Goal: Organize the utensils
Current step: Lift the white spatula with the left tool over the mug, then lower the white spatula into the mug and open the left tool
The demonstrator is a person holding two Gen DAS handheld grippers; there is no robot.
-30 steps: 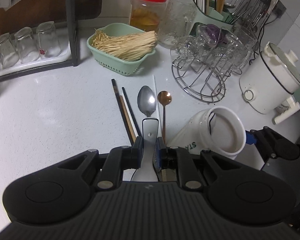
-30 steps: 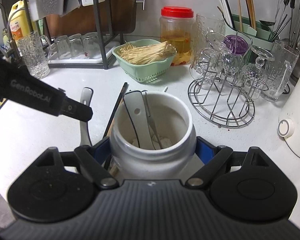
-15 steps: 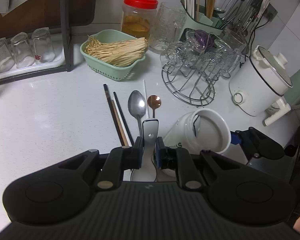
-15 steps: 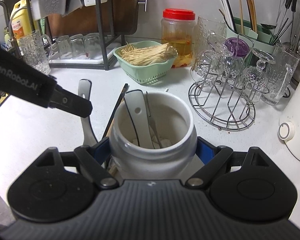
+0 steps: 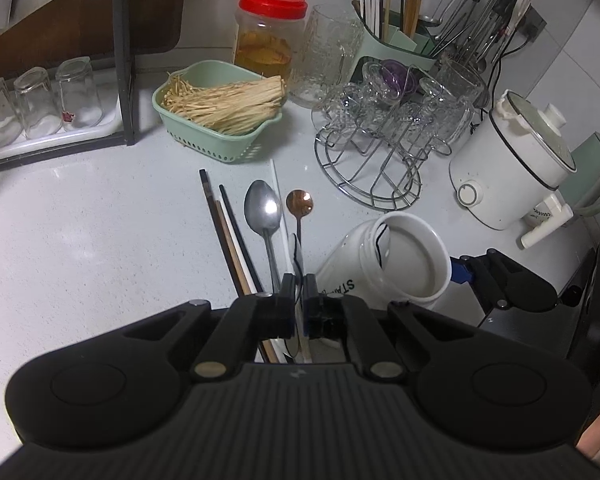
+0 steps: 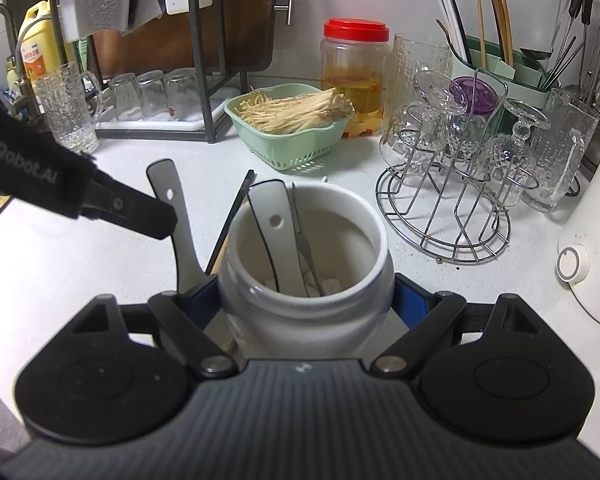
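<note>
My left gripper [image 5: 299, 286] is shut on the handle of a flat grey ladle-like utensil [image 5: 296, 264], seen edge-on; in the right wrist view that utensil [image 6: 172, 216] stands lifted left of the jar. My right gripper [image 6: 306, 300] is shut on a white ceramic jar [image 6: 308, 272], tilted toward the left gripper [image 5: 384, 264]. Inside the jar lean a white spoon [image 6: 276, 232] and a thin metal utensil [image 6: 306, 248]. On the counter lie dark chopsticks [image 5: 224, 232], a steel spoon [image 5: 264, 212], a copper spoon [image 5: 299, 204] and a white chopstick [image 5: 278, 184].
A green basket of enoki mushrooms [image 5: 220, 112], a red-lidded jar [image 5: 268, 32], a wire glass rack [image 5: 384, 140], a white electric pot [image 5: 512, 160], a green utensil caddy [image 5: 396, 32] and a dish rack with glasses [image 5: 40, 104] ring the counter.
My left gripper has lifted and turned the grey utensil, so its flat handle now shows edge-on. The counter looks farther away. The right gripper still holds the jar.
</note>
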